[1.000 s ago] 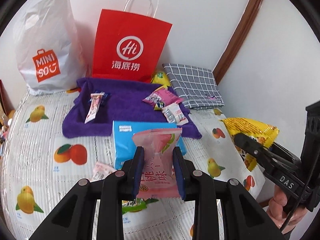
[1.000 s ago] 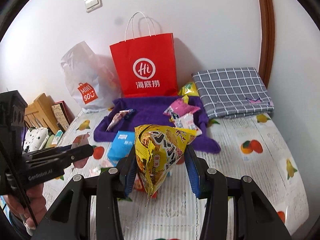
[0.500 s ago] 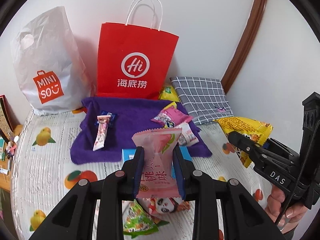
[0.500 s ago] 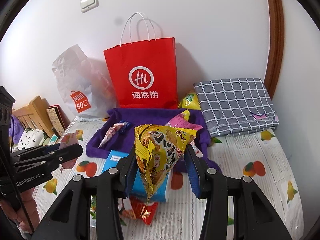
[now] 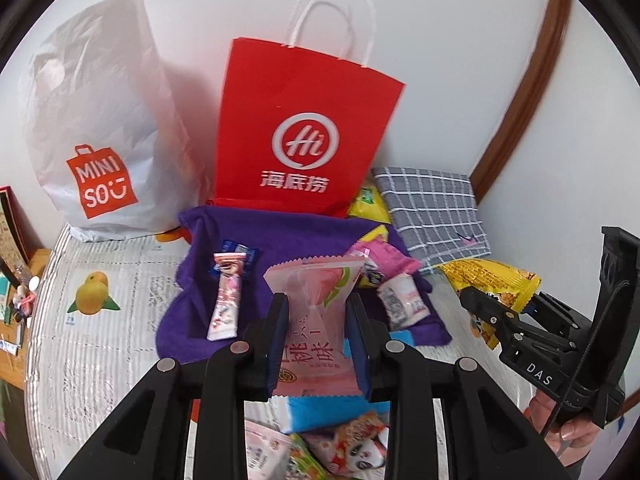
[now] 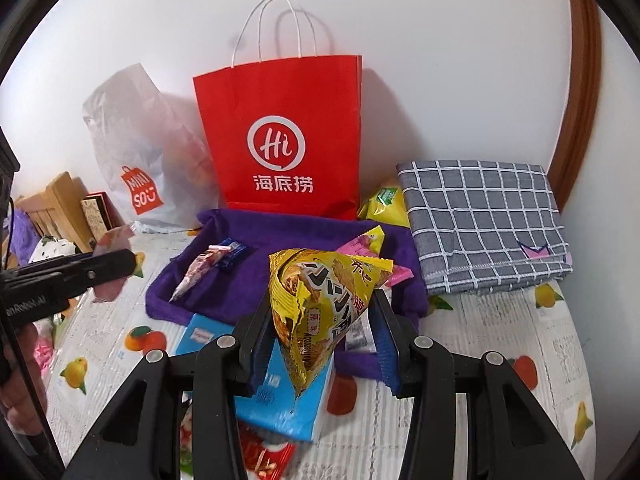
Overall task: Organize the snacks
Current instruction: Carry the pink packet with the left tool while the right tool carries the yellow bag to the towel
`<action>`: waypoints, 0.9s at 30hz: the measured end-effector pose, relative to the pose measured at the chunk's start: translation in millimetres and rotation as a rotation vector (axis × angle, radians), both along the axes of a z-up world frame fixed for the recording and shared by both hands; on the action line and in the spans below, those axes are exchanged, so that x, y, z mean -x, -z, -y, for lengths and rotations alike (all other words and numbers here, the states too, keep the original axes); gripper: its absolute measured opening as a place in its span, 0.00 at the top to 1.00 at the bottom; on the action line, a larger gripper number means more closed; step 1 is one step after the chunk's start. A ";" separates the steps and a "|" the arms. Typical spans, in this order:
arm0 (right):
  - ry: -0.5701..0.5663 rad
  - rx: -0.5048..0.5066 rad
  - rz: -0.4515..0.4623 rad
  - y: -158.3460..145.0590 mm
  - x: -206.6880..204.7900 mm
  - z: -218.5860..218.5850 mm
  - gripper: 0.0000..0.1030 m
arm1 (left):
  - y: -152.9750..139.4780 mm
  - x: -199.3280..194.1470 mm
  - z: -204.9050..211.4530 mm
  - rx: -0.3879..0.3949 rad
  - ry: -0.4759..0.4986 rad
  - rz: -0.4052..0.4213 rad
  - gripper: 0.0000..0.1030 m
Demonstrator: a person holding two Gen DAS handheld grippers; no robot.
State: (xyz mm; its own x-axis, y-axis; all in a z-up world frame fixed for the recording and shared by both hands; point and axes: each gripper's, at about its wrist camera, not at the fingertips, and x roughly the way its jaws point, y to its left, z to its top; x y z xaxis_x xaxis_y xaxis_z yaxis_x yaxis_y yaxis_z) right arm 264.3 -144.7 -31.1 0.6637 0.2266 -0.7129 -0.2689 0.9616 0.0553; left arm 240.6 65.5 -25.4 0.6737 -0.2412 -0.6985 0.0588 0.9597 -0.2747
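Both grippers hold a snack packet each, lifted above the fruit-print table cover.

The left gripper (image 5: 316, 338) is clamped on a pink peach-print packet (image 5: 314, 316) standing upright between its pads; the right gripper (image 6: 320, 344) is closed on a yellow chip bag (image 6: 324, 308) — pinched at its lower part, the crumpled top flaring above the fingers. Below them lie a blue box (image 6: 280, 392) and loose snacks on the table cover (image 5: 96, 336). Further back, a purple towel (image 5: 280, 240) carries a pink-and-white stick packet (image 5: 226, 300), a pink packet (image 5: 384, 256) and a small white packet (image 5: 402, 300). Beside it to the right lies a grey checked cloth (image 6: 480, 220). Against the wall stand a red paper bag (image 5: 304, 136) and a white Miniso bag (image 5: 100, 120) — side by side.
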 end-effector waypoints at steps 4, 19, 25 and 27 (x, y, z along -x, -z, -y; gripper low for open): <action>-0.008 -0.019 -0.028 10.6 -20.4 -1.2 0.57 | 6.4 -9.7 -15.3 0.010 -0.030 -0.020 0.73; -0.064 -0.035 -0.035 14.6 -76.6 -13.1 0.57 | 48.8 -54.2 -39.2 -0.004 -0.084 -0.112 0.73; -0.067 -0.017 -0.066 35.8 -93.2 -15.0 0.57 | 73.4 -73.4 -51.2 0.010 -0.098 -0.161 0.73; -0.071 0.003 -0.082 40.8 -97.9 -17.1 0.57 | 81.0 -78.1 -53.5 0.009 -0.103 -0.175 0.73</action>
